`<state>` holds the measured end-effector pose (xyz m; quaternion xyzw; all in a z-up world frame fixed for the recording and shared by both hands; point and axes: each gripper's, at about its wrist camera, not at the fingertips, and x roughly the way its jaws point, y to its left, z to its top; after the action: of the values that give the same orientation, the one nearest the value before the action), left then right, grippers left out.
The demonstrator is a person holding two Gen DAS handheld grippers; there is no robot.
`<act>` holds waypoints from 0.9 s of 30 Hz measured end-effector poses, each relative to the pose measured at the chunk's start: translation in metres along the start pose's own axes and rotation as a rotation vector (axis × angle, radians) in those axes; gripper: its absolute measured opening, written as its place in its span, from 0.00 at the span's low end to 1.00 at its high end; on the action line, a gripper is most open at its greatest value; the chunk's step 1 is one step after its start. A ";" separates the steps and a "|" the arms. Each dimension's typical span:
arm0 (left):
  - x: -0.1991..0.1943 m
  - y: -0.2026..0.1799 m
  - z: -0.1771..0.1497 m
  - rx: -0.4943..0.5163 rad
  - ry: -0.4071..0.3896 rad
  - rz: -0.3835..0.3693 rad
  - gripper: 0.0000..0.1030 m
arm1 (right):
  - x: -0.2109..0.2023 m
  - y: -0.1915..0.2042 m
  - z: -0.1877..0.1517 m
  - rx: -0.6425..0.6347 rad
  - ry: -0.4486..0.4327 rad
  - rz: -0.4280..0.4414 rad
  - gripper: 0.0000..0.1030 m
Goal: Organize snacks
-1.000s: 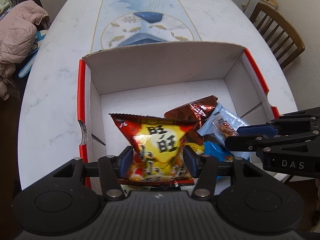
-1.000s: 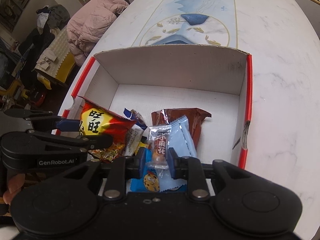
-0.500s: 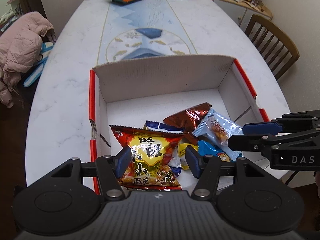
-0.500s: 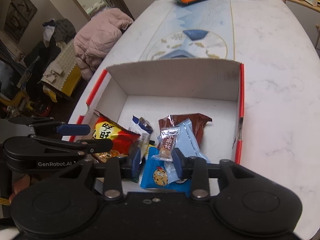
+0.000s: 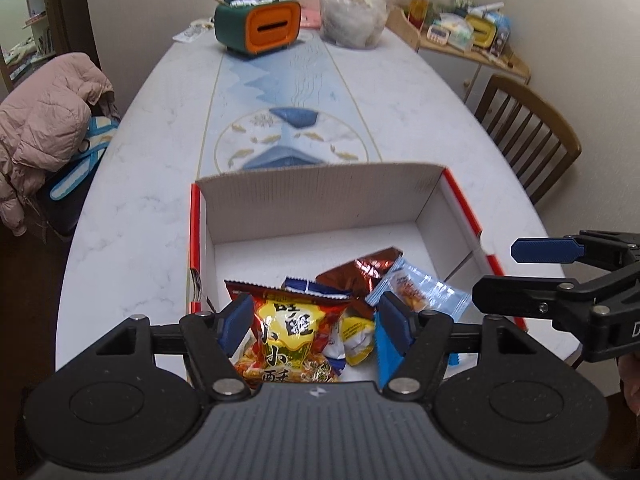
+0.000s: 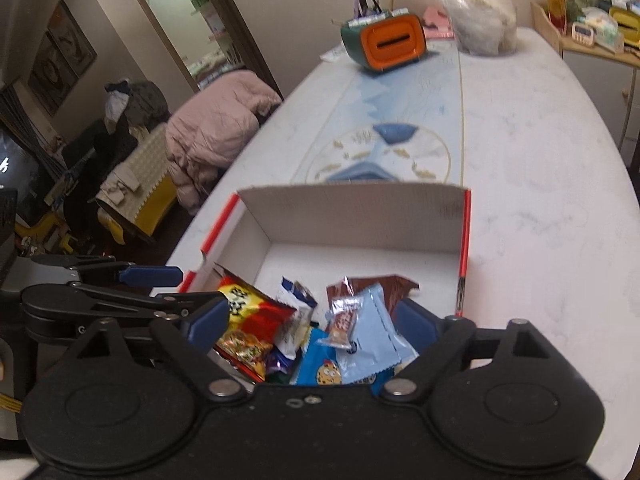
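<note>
Now, step: we release snacks into the box [image 5: 320, 196].
Left gripper [image 5: 316, 320]: jaws opening, red-yellow bag [image 5: 292, 336] loose between.
Right gripper [image 6: 308, 320]: jaws opening, gripping nothing.
Next: we seek snacks beyond the box; twelve o'clock looks bare.

Soft, even indoor light; foil snack wrappers [image 5: 362, 270] glint. Fisheye bends the desk [image 6: 540, 208] edges (corners go black), and the right view is slightly blurred.

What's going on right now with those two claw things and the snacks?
Left gripper and right gripper: both opening, nothing held. Snack packets piled at the near end of the box. Nothing in the way.
</note>
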<state>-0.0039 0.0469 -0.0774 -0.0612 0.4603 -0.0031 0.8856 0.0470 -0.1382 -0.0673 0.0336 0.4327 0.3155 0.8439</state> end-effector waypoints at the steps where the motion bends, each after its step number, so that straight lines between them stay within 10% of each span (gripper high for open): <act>1: -0.003 0.000 0.000 -0.002 -0.010 0.002 0.69 | -0.003 0.002 0.001 -0.004 -0.012 -0.001 0.90; 14: -0.035 -0.001 -0.003 0.013 -0.124 -0.016 0.96 | -0.027 0.028 -0.005 -0.048 -0.186 -0.056 1.00; 27: -0.052 -0.007 -0.013 -0.006 -0.168 -0.014 0.96 | -0.047 0.043 -0.023 -0.036 -0.296 -0.111 1.00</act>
<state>-0.0439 0.0423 -0.0418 -0.0669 0.3842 -0.0027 0.9208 -0.0123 -0.1357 -0.0342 0.0405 0.2992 0.2676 0.9150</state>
